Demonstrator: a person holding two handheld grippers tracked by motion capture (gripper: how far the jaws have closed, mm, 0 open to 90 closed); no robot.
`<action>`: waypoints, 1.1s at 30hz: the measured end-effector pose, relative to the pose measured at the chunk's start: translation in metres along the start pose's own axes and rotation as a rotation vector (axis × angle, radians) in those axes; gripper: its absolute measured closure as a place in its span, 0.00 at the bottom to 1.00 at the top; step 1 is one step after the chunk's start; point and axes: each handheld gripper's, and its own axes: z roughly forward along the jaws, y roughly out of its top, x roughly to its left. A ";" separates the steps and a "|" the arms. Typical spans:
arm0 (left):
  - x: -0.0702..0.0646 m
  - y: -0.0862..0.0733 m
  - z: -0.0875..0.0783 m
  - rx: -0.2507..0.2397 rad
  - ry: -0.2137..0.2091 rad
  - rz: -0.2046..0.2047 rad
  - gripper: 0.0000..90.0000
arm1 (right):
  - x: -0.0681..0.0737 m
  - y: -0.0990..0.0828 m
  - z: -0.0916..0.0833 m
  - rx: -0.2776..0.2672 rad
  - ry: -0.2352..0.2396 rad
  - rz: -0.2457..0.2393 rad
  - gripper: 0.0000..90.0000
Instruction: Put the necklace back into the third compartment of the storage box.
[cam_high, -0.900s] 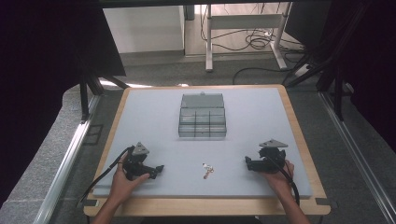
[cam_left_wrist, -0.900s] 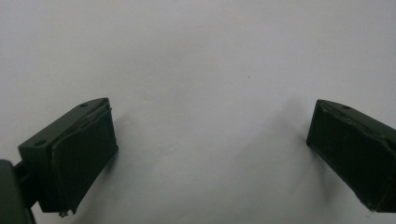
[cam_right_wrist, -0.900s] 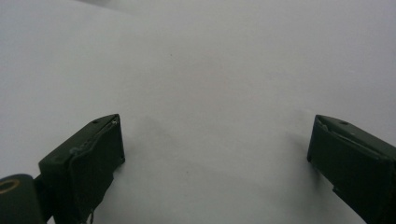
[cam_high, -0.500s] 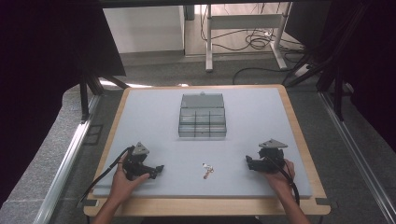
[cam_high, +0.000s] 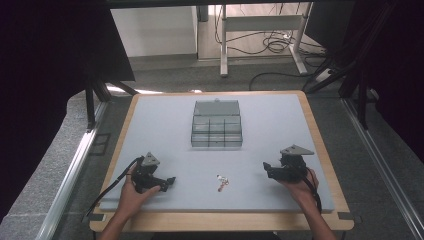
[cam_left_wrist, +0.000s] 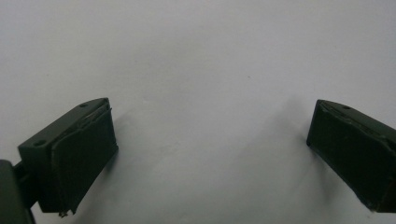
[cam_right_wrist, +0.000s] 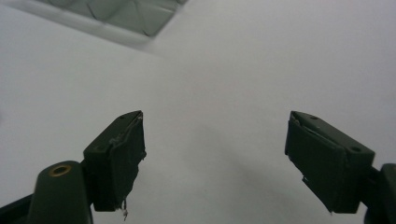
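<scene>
Grey table (cam_high: 165, 125) carries a small key (cam_high: 221, 182) between both wide-open, empty grippers (left gripper (cam_high: 170, 181), right gripper (cam_high: 266, 169)), with a clear compartment box (cam_high: 216, 125) farther back, well apart.

No readable text, labels, brands, numbers or signs anywhere. Compartment box (cam_high: 217, 125) at mid-table: clear plastic, unmarked. Small keys (cam_high: 221, 182) just in front of that box: too small to tell any stamping. Nothing legible in either gripper view.
</scene>
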 end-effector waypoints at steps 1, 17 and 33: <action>0.000 0.000 0.000 0.000 0.000 0.000 0.01 | 0.002 0.002 -0.003 -0.007 0.001 -0.017 0.24; 0.000 0.000 0.000 0.000 0.000 0.001 0.01 | 0.019 0.025 -0.023 -0.057 0.099 -0.051 0.30; 0.000 0.000 0.000 0.000 0.000 0.000 0.01 | 0.070 0.048 -0.020 -0.007 0.225 -0.186 0.38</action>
